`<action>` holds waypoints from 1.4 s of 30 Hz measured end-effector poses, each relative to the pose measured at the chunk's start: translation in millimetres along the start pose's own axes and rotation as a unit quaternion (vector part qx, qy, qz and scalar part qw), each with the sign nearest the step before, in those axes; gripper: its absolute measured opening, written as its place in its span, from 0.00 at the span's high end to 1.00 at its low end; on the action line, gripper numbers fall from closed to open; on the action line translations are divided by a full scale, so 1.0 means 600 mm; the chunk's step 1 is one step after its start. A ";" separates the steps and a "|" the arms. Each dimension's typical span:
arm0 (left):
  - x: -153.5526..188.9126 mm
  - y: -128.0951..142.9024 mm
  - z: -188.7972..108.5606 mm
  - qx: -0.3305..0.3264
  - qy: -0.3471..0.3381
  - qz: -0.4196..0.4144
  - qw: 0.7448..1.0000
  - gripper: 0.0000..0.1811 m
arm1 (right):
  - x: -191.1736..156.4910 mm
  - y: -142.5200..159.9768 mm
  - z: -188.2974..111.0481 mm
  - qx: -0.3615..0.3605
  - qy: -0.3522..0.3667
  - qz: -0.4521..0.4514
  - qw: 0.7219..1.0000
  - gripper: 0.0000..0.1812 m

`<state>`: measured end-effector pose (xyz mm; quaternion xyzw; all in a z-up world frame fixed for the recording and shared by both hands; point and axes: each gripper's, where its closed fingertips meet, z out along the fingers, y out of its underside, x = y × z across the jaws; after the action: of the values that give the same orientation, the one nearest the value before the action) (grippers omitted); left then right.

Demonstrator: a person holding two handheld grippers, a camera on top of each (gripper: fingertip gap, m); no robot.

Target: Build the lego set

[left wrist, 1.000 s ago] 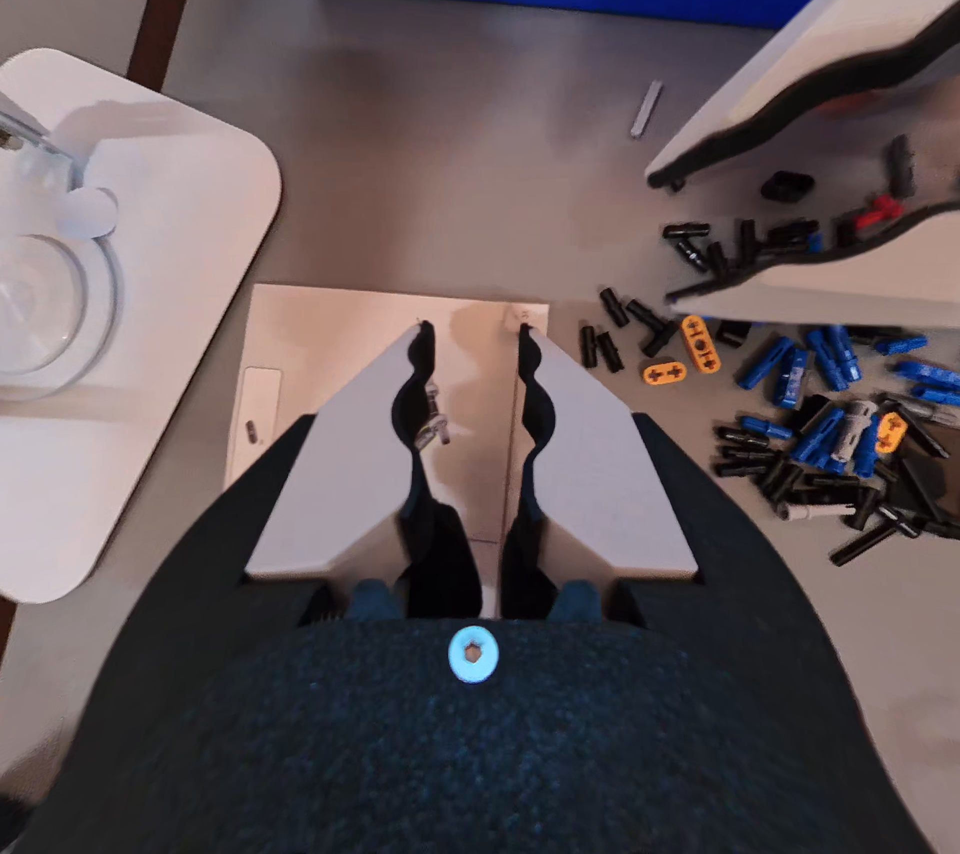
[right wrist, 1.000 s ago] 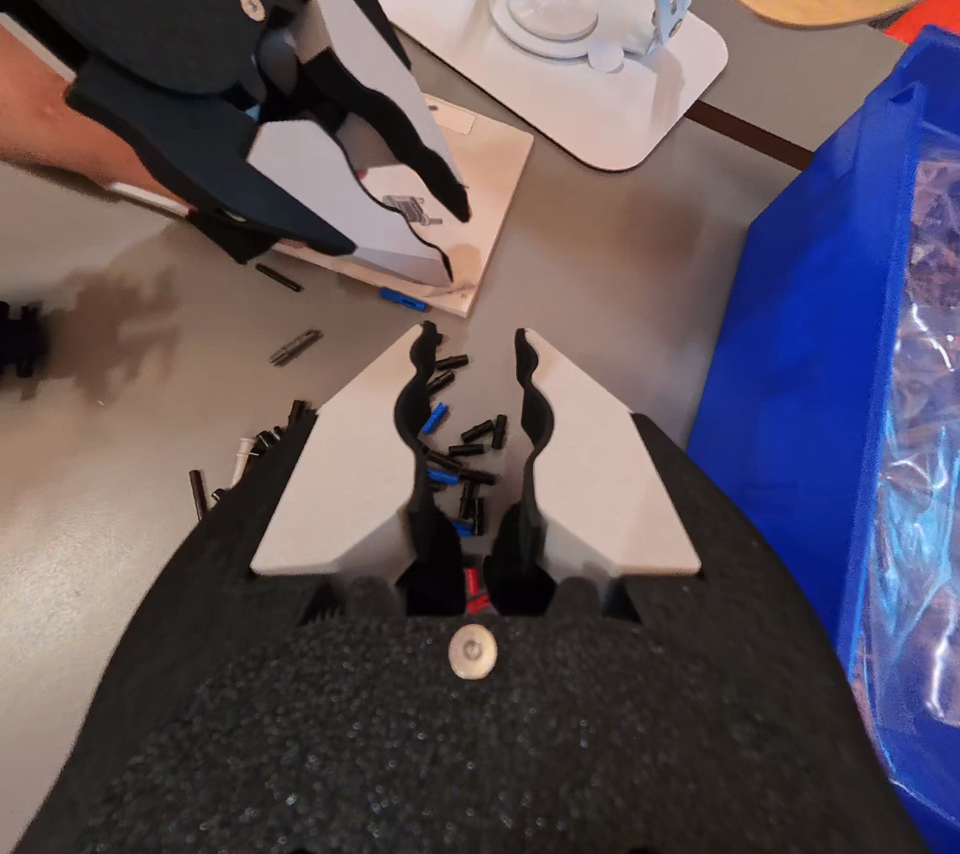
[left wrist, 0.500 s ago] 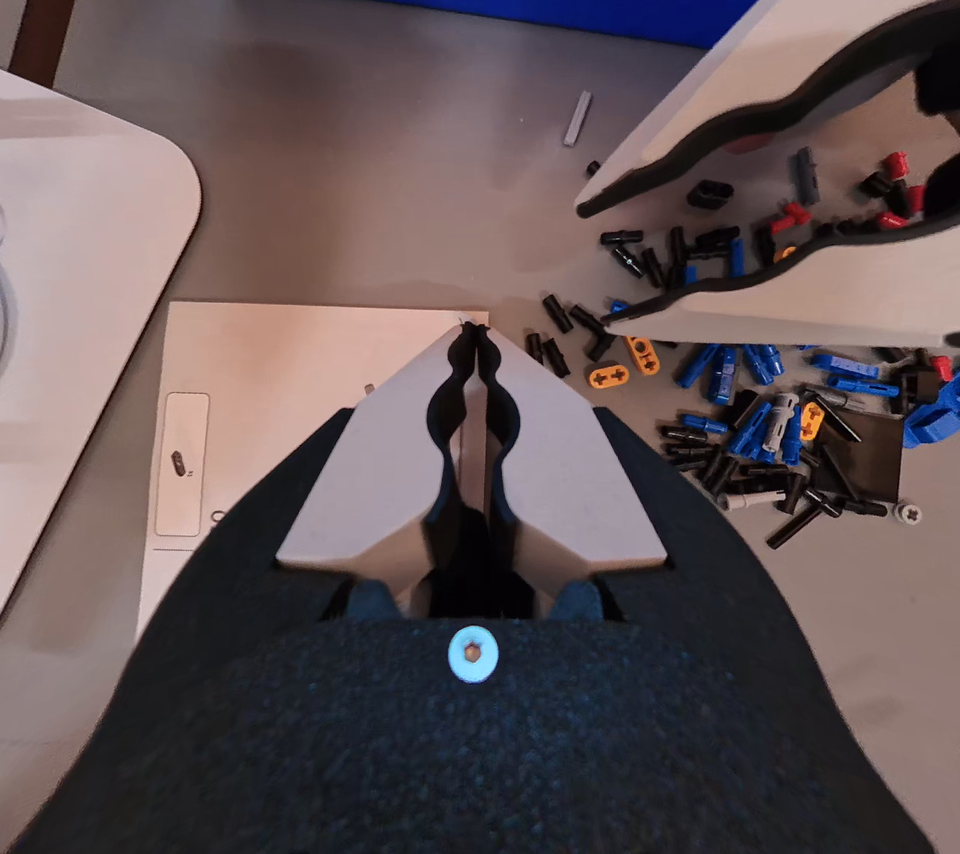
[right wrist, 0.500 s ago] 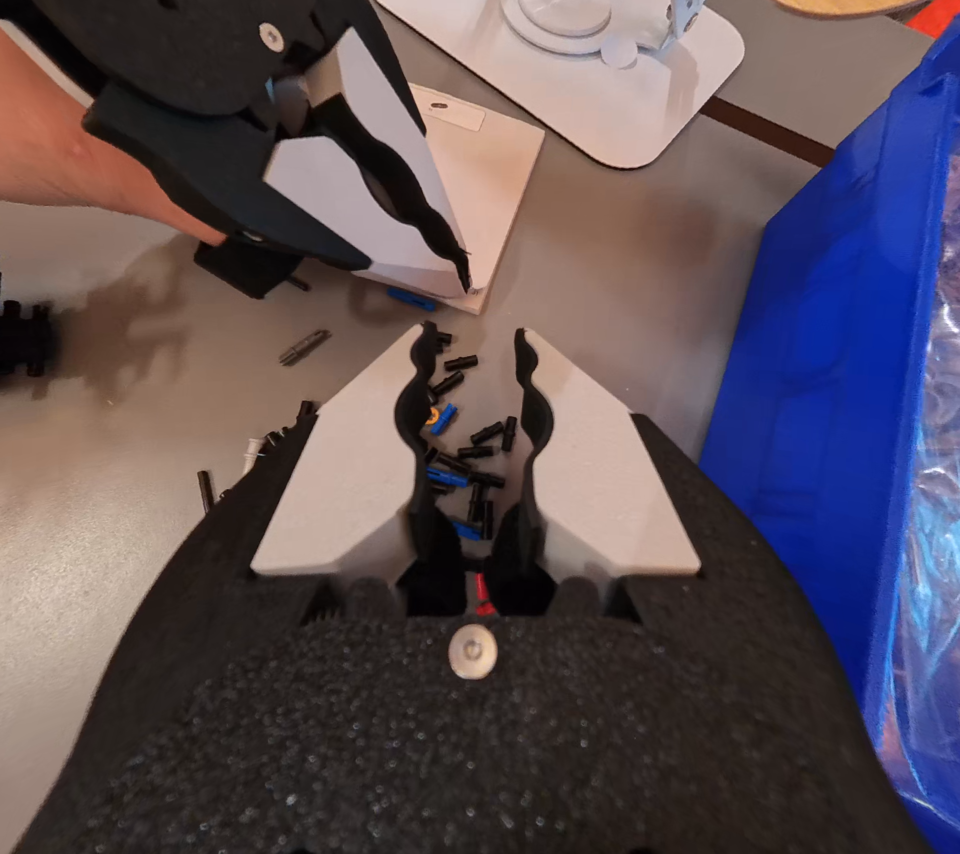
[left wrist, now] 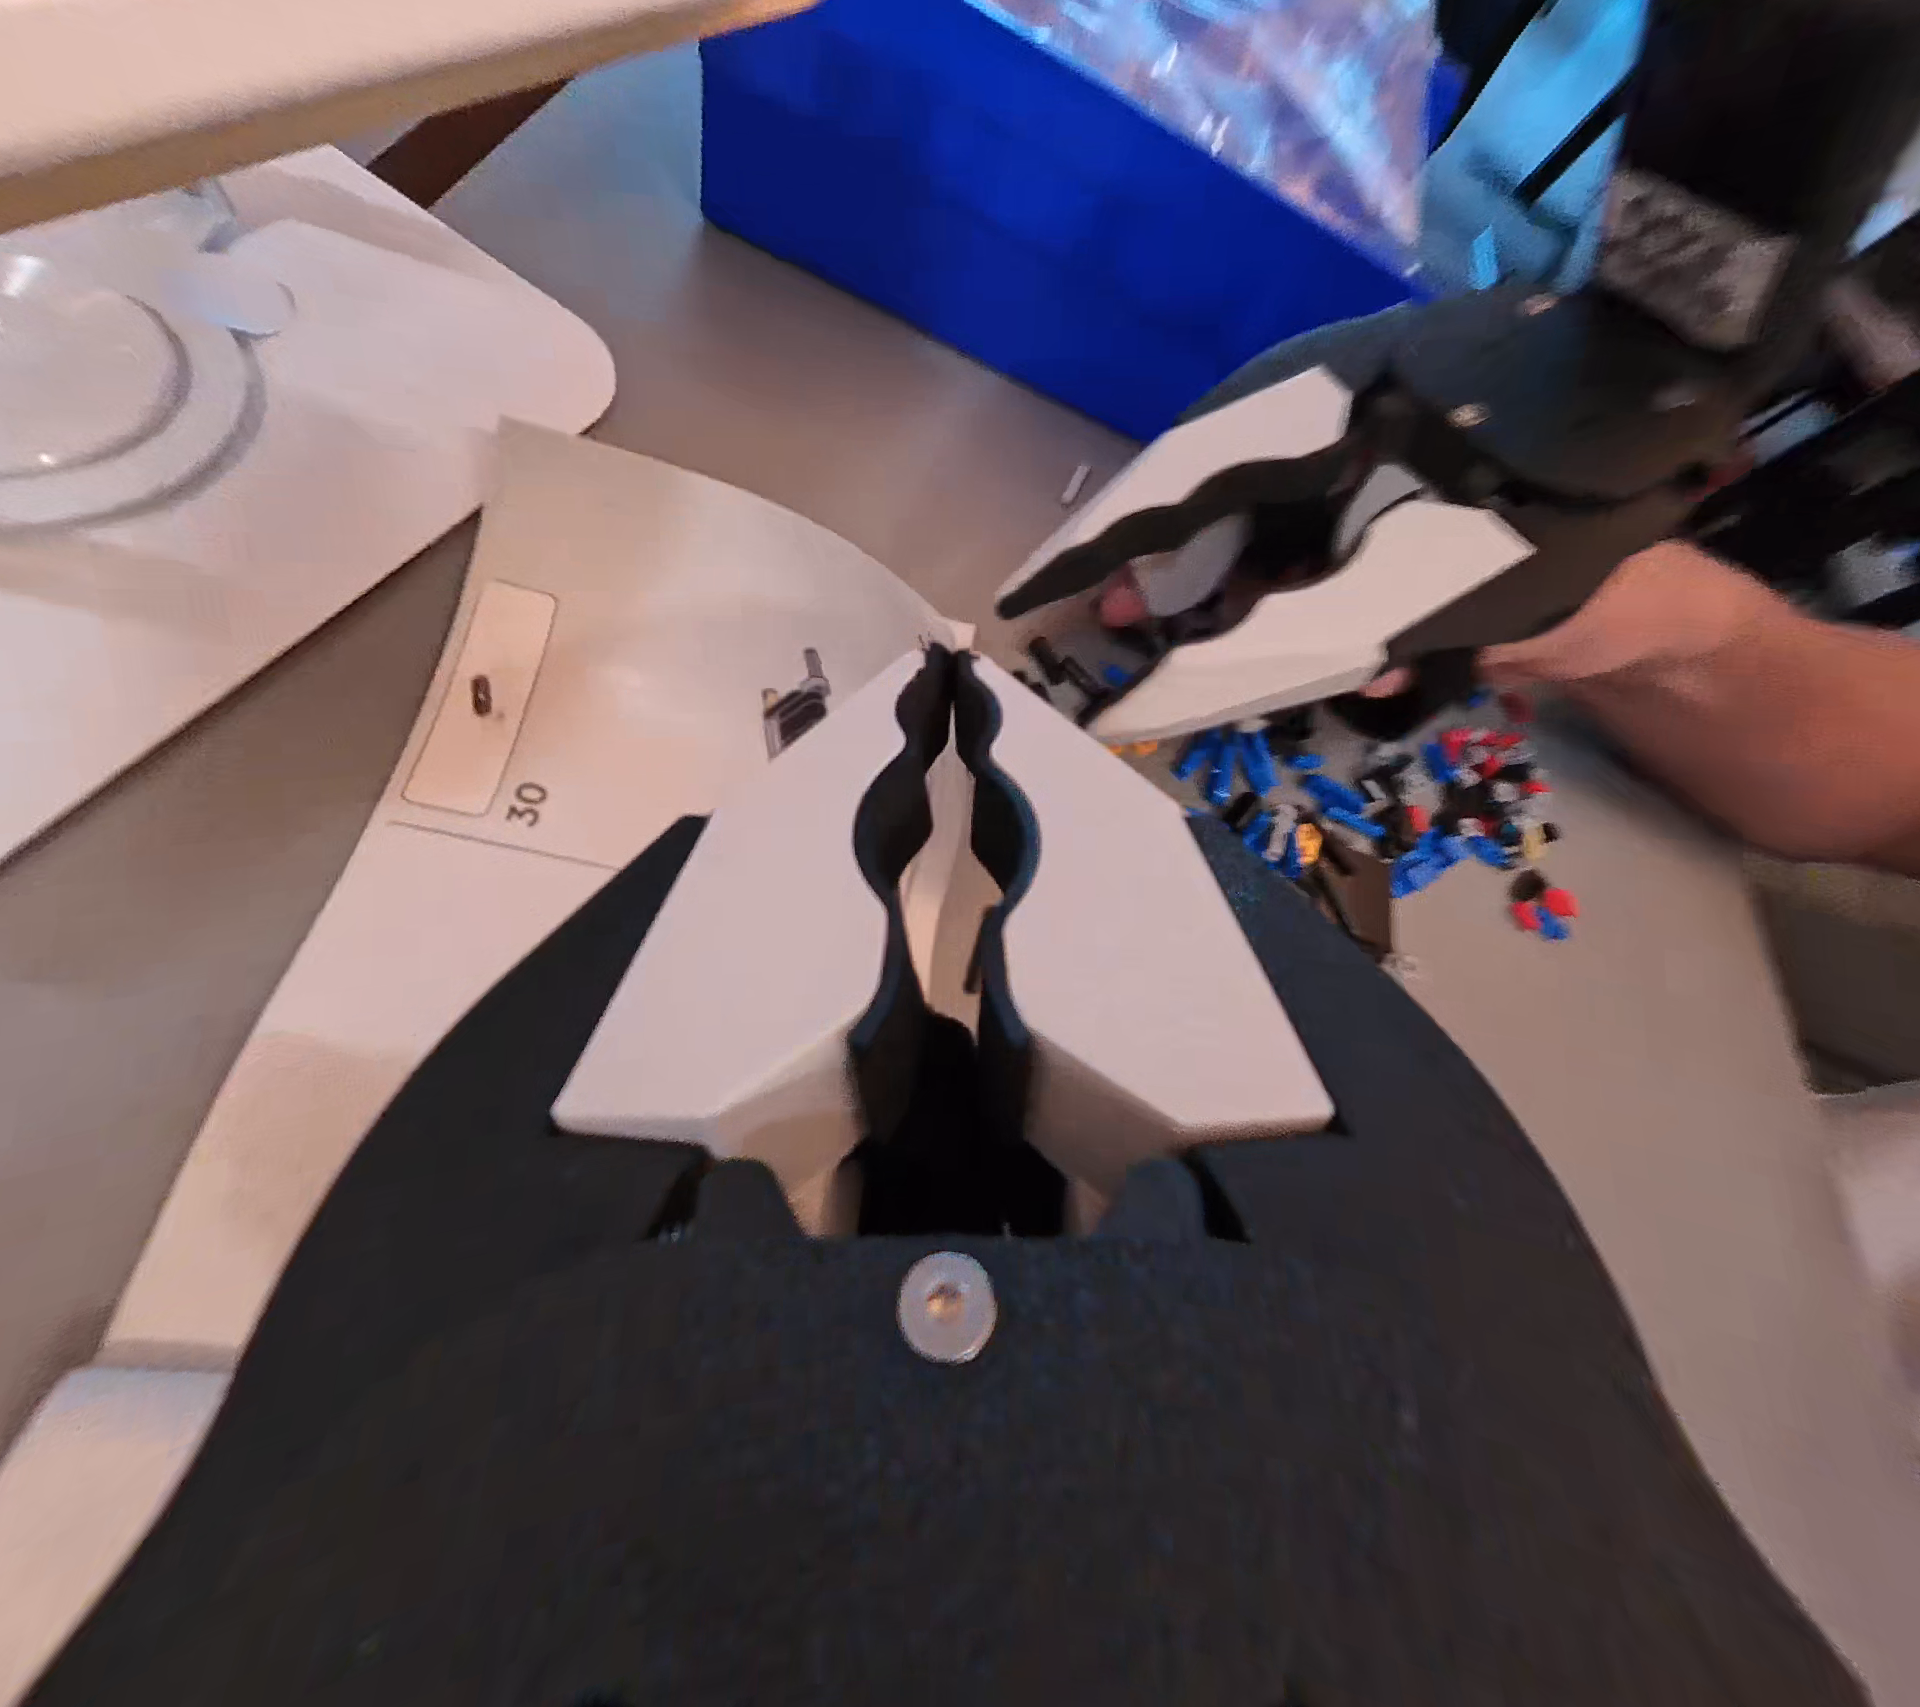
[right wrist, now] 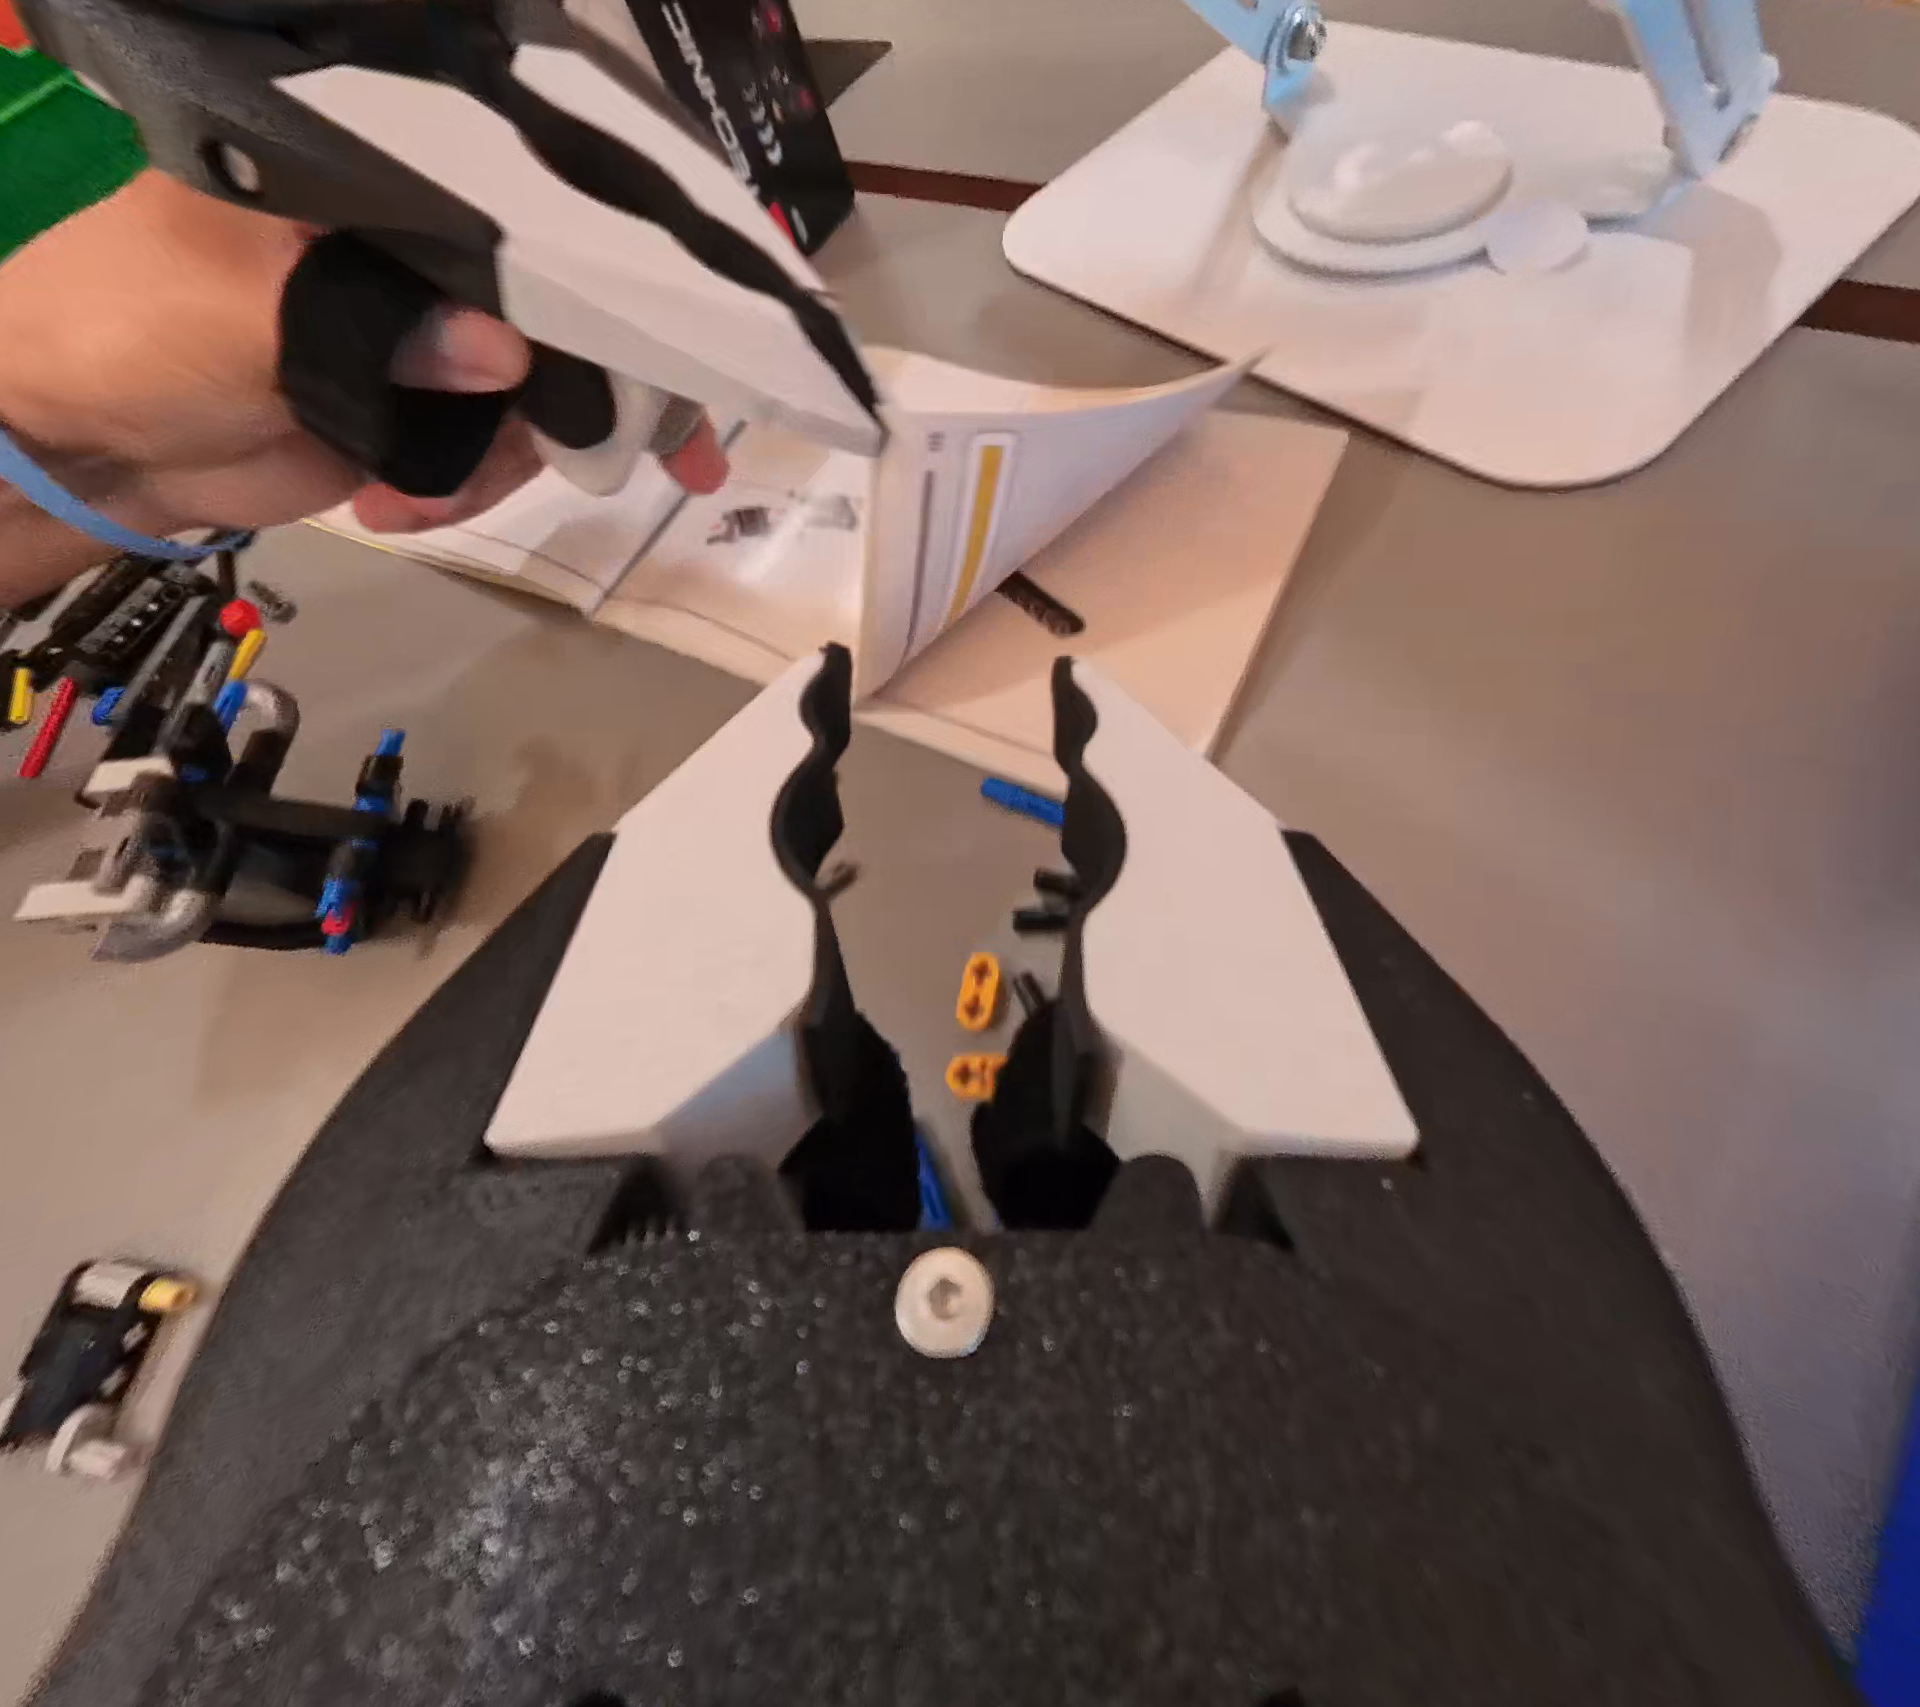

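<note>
My left gripper [left wrist: 940, 660] is shut on the corner of a page [right wrist: 997, 514] of the white instruction booklet [left wrist: 665, 618] and holds that page curled up off the rest; it also shows in the right wrist view [right wrist: 878, 426]. My right gripper [right wrist: 945, 670] is open and empty, low over the grey table just in front of the booklet; it also shows in the left wrist view [left wrist: 1049, 670]. Two orange pieces [right wrist: 979, 990] lie between its fingers. A pile of loose blue, black and red pieces [left wrist: 1351, 805] lies beneath it. A partly built black model [right wrist: 239, 826] sits at the left.
A blue bin [left wrist: 987, 203] stands behind the pile. A white stand base [right wrist: 1455, 286] sits beyond the booklet, with a wooden shelf above it. The dark set box [right wrist: 717, 16] stands at the back. A small assembly [right wrist: 94, 1356] lies near left. The grippers' ends are close to 4 centimetres from one another. The small assembly [right wrist: 94, 1356] lies around 20 centimetres away from my right fingertips.
My left gripper went from open to shut on the booklet's page corner and has lifted it, so the page now curls up. My right gripper stayed open and shifted toward the booklet.
</note>
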<state>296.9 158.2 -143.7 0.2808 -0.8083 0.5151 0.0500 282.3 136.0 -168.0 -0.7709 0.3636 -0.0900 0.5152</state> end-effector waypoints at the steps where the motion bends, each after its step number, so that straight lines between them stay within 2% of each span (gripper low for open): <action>1: 0.003 -0.003 -0.012 0.017 0.017 -0.017 1.000 1.00 | -0.002 -0.008 0.007 0.005 -0.004 -0.004 1.000 0.79; 4: 0.020 -0.013 -0.047 0.072 0.080 -0.053 0.993 1.00 | -0.043 -0.050 0.019 0.045 -0.076 0.002 0.996 0.77; 8: 0.036 -0.022 -0.083 0.121 0.125 -0.069 0.982 1.00 | -0.088 -0.087 0.031 0.077 -0.165 0.005 0.983 0.77; 12: 0.036 -0.020 -0.103 0.130 0.114 -0.058 0.983 1.00 | -0.102 -0.101 0.038 0.090 -0.181 -0.024 0.979 0.89; 17: 0.042 -0.018 -0.113 0.129 0.107 -0.043 0.985 1.00 | -0.106 -0.105 0.041 0.098 -0.179 -0.036 0.978 0.96; 22: 0.042 -0.014 -0.117 0.123 0.101 -0.041 0.986 1.00 | -0.072 -0.089 0.054 0.070 -0.133 -0.026 0.988 0.98; 25: 0.036 -0.013 -0.131 0.130 0.089 -0.044 0.986 1.00 | -0.015 -0.063 0.057 0.004 -0.013 -0.023 1.000 0.93; 27: 0.031 -0.012 -0.146 0.141 0.081 -0.049 0.986 1.00 | -0.013 -0.078 0.037 0.020 0.020 -0.048 0.998 0.84; 29: 0.030 -0.011 -0.161 0.152 0.086 -0.061 0.983 1.00 | -0.028 -0.102 0.013 0.056 0.044 -0.092 0.993 0.81; 30: 0.029 -0.011 -0.169 0.160 0.090 -0.069 0.981 1.00 | -0.052 -0.114 0.006 0.081 0.024 -0.099 0.992 0.81; 32: 0.036 -0.013 -0.181 0.176 0.113 -0.087 0.974 1.00 | -0.120 -0.119 0.010 0.108 -0.091 -0.070 0.988 0.81; 34: 0.044 -0.015 -0.191 0.190 0.142 -0.110 0.965 1.00 | -0.170 -0.111 0.026 0.092 -0.211 0.001 0.973 0.68; 35: 0.046 -0.015 -0.196 0.198 0.149 -0.120 0.961 1.00 | -0.187 -0.108 0.034 0.080 -0.253 0.011 0.964 0.66; 36: 0.045 -0.016 -0.202 0.204 0.149 -0.129 0.959 1.00 | -0.191 -0.099 0.047 0.060 -0.254 -0.003 0.965 0.67; 39: 0.044 -0.011 -0.225 0.218 0.125 -0.129 0.959 1.00 | -0.163 -0.062 0.087 -0.007 -0.137 -0.111 0.984 0.67; 42: 0.033 0.005 -0.259 0.213 0.052 -0.109 0.969 1.00 | -0.131 -0.042 0.086 -0.047 -0.077 -0.140 0.986 0.69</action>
<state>246.3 284.8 -66.5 0.3442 -0.6405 0.6810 0.0873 263.9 229.9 -151.3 -0.8421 0.2149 -0.0846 0.4874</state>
